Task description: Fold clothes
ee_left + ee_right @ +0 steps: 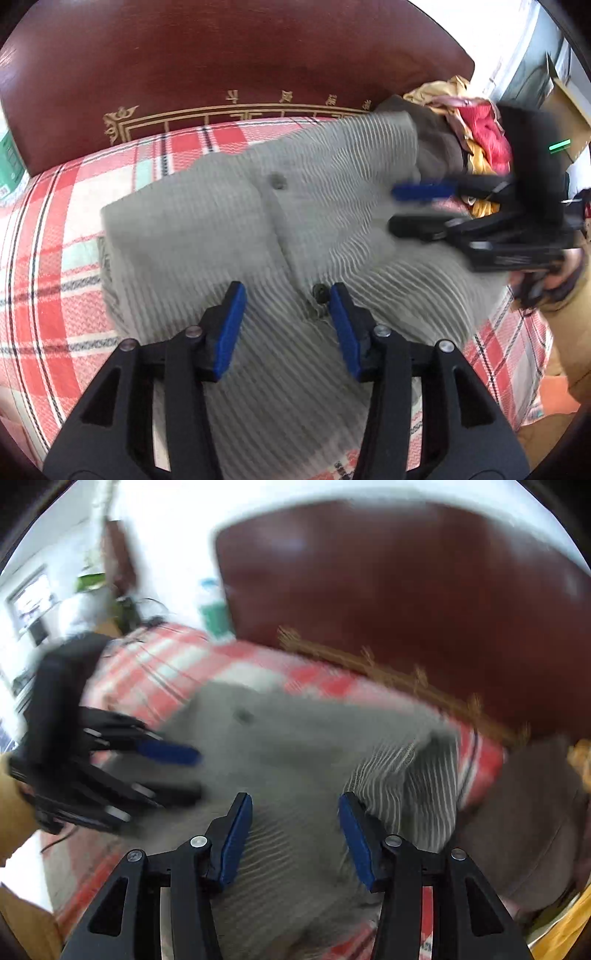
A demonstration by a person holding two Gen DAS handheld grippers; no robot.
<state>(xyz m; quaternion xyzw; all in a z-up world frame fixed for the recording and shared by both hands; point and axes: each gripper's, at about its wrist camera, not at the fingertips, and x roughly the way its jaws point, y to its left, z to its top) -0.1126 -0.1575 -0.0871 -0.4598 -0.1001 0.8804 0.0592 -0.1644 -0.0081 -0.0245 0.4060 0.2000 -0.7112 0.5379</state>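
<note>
A grey shirt (229, 229) with thin white stripes and dark buttons lies half folded on a red plaid bedsheet (55, 295). My left gripper (287, 291) hovers over the shirt's button placket, its blue pads (229, 332) apart and pressing on nothing. My right gripper (406, 208) comes in from the right over the shirt's far side, with its jaws also apart. In the right wrist view, blurred by motion, the right gripper (295, 801) stands open above the shirt (295, 746). The left gripper (192, 771) shows there at the left.
A dark red wooden headboard (240, 55) with gold ornament closes off the far side of the bed. A pile of red, yellow and brown clothes (476, 133) lies beyond the shirt at the right. A brown garment (535, 812) lies beside the shirt. A green and white box (7, 162) stands at far left.
</note>
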